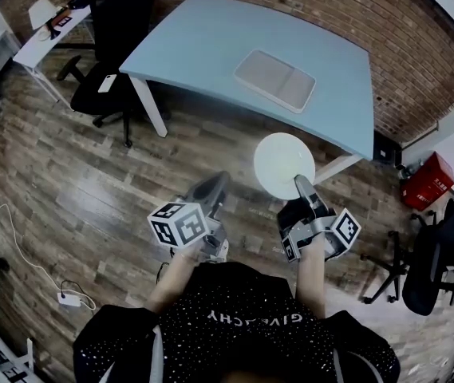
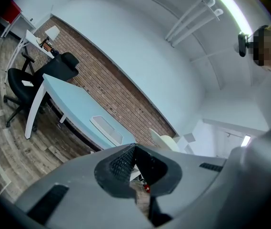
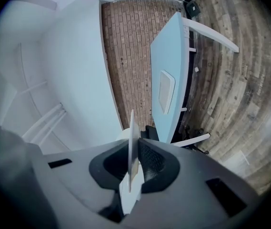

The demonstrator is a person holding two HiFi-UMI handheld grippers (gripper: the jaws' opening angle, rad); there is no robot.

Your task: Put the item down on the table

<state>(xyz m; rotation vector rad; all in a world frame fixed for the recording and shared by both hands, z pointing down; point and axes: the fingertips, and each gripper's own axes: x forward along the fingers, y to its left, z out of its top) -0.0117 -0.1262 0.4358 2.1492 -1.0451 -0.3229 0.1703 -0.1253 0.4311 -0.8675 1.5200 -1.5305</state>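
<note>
The right gripper (image 1: 300, 183) is clamping its jaws on the rim of a white plate (image 1: 284, 164), holding it above the wooden floor (image 1: 67, 190) near the pale blue table (image 1: 203, 38). The table is carrying a tray (image 1: 275, 80) and standing along a brick wall (image 1: 418, 46), with a black chair (image 1: 119, 38) at its end. The left gripper (image 1: 217, 180) is keeping its jaws together, empty.

Head view: from high above, looking steeply down on the floor (image 1: 67, 174), with the table (image 1: 211, 46) well off in the upper middle. Left gripper view: close behind its jaws, tilted, facing the table (image 2: 73, 104) at middle left. Right gripper view: rolled sideways, close behind its jaws, facing the table (image 3: 171, 66) at upper right. Shared by all three: table, tray (image 1: 274, 80), brick wall (image 1: 418, 62).
</note>
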